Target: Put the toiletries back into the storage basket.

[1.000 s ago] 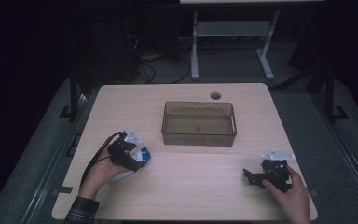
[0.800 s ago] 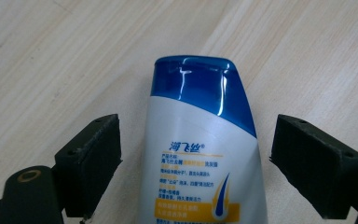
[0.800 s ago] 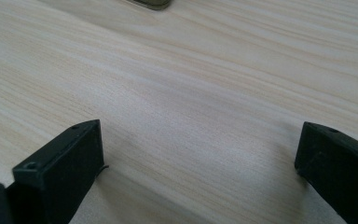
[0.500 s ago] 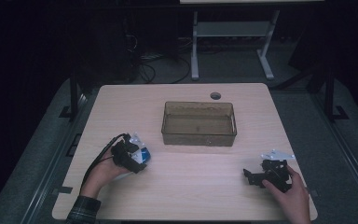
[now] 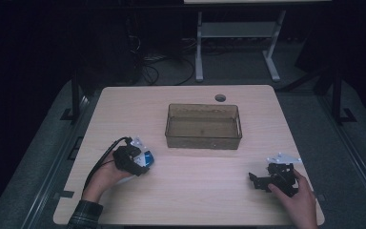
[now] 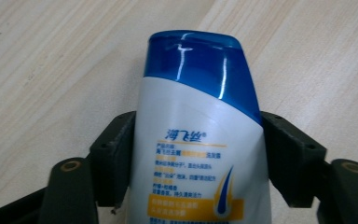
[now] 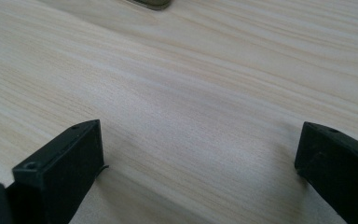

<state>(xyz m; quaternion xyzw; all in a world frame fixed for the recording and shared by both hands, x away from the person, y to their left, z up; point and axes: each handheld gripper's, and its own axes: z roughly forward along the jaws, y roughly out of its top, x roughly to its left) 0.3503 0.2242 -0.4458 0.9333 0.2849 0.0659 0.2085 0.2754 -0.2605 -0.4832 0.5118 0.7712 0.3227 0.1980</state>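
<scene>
A dark room surrounds a light wooden tabletop (image 5: 190, 200); beyond its far edge stand a grey metal frame (image 5: 238, 43) and loose cables on the floor. The landmark is the clear brownish plastic bin (image 5: 203, 126) at the tabletop centre. Left of the bin and nearer the person, the left claw (image 5: 140, 164) is held in the left hand (image 5: 106, 177), its cable looping back toward the sleeve. A white shampoo bottle with a blue cap (image 6: 200, 140) lies flat on the wood between its jaws, cap pointing away from the hand. The jaws have just been closing around the bottle; in the left gripper view both black pads (image 6: 114, 156) sit against the bottle's flanks, so the left claw is pinching the bottle. Right of the bin and nearer the person, well apart from the bottle, the right claw (image 5: 257, 180) rests low over the tabletop in the right hand (image 5: 296, 202). In the right gripper view its jaws are spread wide with bare wood between them, and a corner of the bin shows at the top edge.
</scene>
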